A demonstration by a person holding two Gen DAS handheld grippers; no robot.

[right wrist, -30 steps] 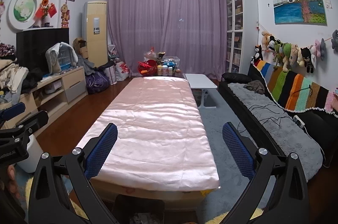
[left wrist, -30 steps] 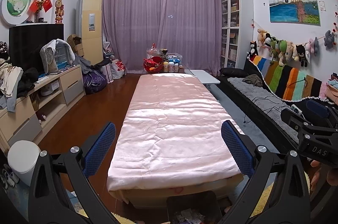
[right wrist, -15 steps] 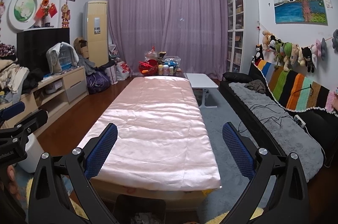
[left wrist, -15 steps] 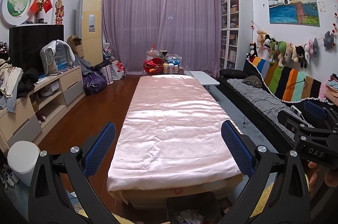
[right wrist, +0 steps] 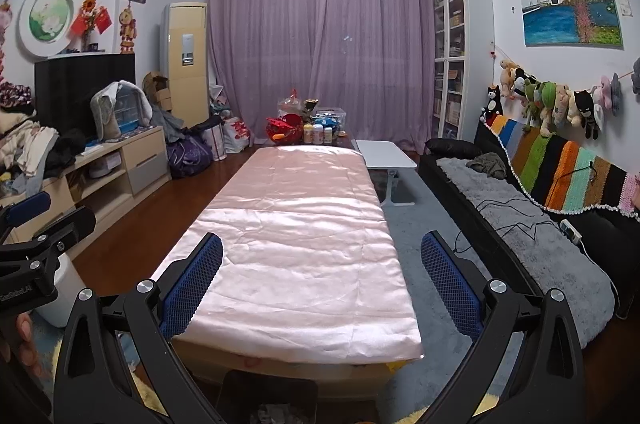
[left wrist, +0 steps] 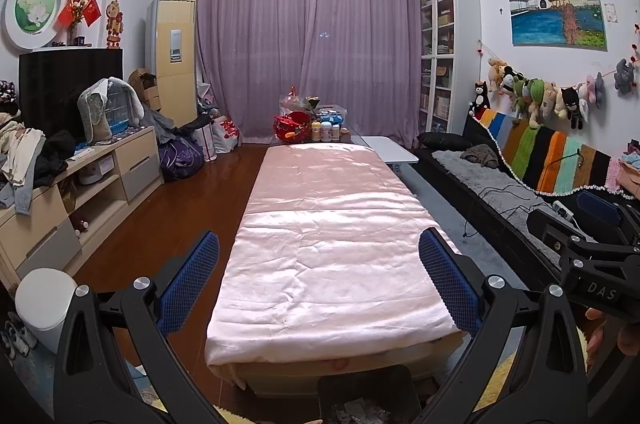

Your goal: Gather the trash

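A small black bin (left wrist: 368, 398) with crumpled scraps inside stands on the floor at the near end of a long table under a pink satin cloth (left wrist: 328, 244). It also shows in the right wrist view (right wrist: 268, 398). My left gripper (left wrist: 318, 280) is open and empty, held above the table's near end. My right gripper (right wrist: 320, 282) is open and empty beside it, and it shows at the right edge of the left wrist view (left wrist: 592, 256). No loose trash shows on the cloth.
A white bin (left wrist: 46, 304) stands on the floor at the left. A cabinet (left wrist: 100, 180) with clothes lines the left wall. A dark sofa (right wrist: 520, 236) runs along the right. Bottles and a red basket (left wrist: 294, 128) sit at the far end, with a white side table (right wrist: 384, 154) next to them.
Both grippers have stayed open and almost still. The view has crept slightly forward and down.
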